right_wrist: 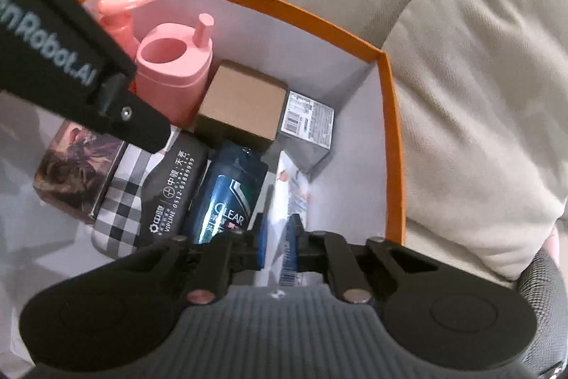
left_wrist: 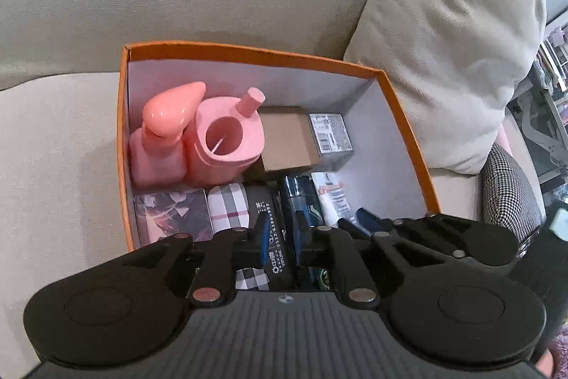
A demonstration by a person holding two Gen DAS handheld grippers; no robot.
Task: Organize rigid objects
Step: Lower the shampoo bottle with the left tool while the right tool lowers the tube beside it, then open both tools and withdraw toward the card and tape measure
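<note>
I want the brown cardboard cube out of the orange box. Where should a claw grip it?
Grip the brown cardboard cube from above, across its near and far faces; the pink cup and grey labelled box crowd its other two sides.

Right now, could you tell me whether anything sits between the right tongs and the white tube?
Nothing visible does; the right tongs are closed on the white tube, with the blue Clear bottle lying just beside it.
</note>
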